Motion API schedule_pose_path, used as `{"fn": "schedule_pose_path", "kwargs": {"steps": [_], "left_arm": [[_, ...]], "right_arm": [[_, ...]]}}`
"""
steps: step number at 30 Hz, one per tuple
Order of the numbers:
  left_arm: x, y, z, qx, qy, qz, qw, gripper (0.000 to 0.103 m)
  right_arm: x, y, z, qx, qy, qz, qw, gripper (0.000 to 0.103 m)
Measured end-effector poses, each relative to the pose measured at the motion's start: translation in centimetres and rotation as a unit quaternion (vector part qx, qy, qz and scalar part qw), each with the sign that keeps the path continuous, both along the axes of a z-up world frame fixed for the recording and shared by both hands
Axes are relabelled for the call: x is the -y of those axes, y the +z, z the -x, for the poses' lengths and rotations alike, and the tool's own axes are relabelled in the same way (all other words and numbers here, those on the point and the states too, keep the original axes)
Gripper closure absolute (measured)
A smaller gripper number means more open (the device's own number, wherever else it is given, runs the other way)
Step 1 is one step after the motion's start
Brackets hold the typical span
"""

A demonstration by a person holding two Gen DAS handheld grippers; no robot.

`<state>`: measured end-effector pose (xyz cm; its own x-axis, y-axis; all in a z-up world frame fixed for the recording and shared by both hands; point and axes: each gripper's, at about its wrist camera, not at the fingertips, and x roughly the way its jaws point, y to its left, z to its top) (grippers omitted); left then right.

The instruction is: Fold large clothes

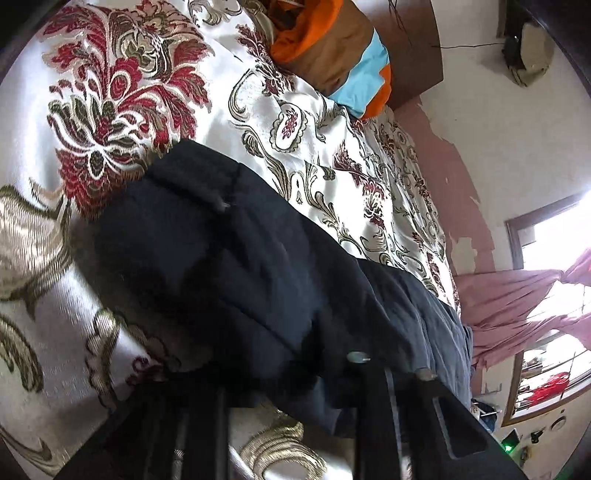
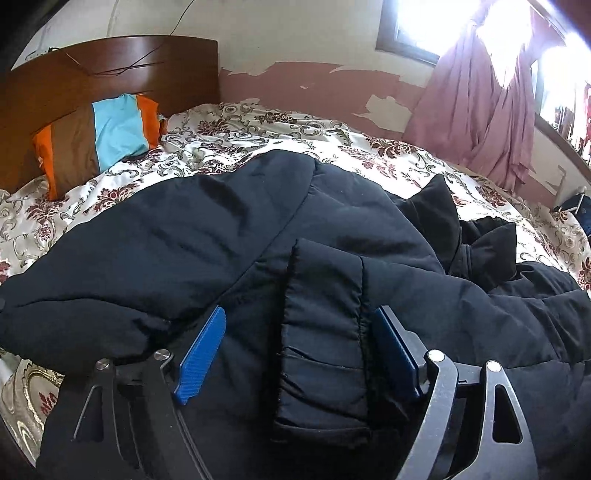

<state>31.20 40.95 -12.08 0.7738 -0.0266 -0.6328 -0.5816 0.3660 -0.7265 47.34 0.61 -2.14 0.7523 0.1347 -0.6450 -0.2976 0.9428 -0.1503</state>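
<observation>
a black padded jacket (image 2: pixel 258 236) is lying spread over a floral bedspread (image 2: pixel 236 129), taking up most of the right wrist view from 9 o'clock across to 3 o'clock. the right gripper (image 2: pixel 299 350) is hovering low over it at 6 o'clock with its jaws spread wide; its blue pads (image 2: pixel 201 358) are standing on either side of a quilted black flap (image 2: pixel 321 332) of the jacket, which is lying between them, and the pads are not pressing on it. in the left wrist view the same jacket (image 1: pixel 229 251) is running as a dark band from the centre down toward 4 o'clock, with the bedspread (image 1: pixel 122 92) filling the picture from 9 o'clock to 1 o'clock. the left gripper (image 1: pixel 325 402) is showing only as blurred dark metal at 6 o'clock, its fingers running into the edge of the jacket; the pads themselves are hidden in the dark cloth, the two arms are standing close together, and the jaws are reading as drawn nearly together on the jacket's edge. a striped pillow (image 2: pixel 99 144) in orange, brown and light blue is leaning on a wooden headboard (image 2: pixel 110 70) at 10 o'clock in the right wrist view, well apart from the jacket. a pink curtain (image 2: pixel 480 122) is hanging by a bright window (image 2: pixel 417 26) at 1 o'clock.
</observation>
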Motion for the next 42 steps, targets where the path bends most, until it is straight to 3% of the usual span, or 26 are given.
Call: {"fn": "schedule_pose_path", "kwargs": {"steps": [6,12,18,24,28,32,38,42], "left_arm": [[1.2,3.5,0.0,0.000,-0.001,-0.097,0.9953,0.091],[3.1,9.7,-0.1,0.012,-0.005,-0.212,0.9772,0.092],[6.6,16.9,-0.4,0.060,-0.015,-0.302,0.9514,0.094],[12.6,24.8,-1.6,0.125,-0.056,-0.368,0.9197,0.094],[18.1,28.8,-3.2,0.162,-0.098,-0.396,0.8987,0.094],[23.8,30.9,-4.6,0.190,-0.147,-0.410,0.8801,0.094],[33.8,31.9,-7.1,0.208,-0.263,-0.441,0.8327,0.094],[38.8,30.4,-8.4,0.221,-0.315,-0.413,0.8254,0.094]], "right_arm": [[0.4,0.4,-0.3,-0.004,0.002,-0.012,1.000,0.025],[2.4,2.6,0.4,-0.008,0.019,-0.060,0.998,0.025],[6.0,6.0,2.3,0.006,0.042,-0.101,0.994,0.025],[10.1,8.7,4.5,0.031,0.051,-0.103,0.993,0.025],[14.0,9.4,5.7,0.046,0.040,-0.094,0.994,0.025],[19.2,9.3,6.3,0.047,0.014,-0.105,0.993,0.025],[26.6,8.3,6.9,0.034,-0.022,-0.138,0.990,0.025],[31.0,7.4,8.1,0.042,-0.043,-0.173,0.983,0.025]]}}
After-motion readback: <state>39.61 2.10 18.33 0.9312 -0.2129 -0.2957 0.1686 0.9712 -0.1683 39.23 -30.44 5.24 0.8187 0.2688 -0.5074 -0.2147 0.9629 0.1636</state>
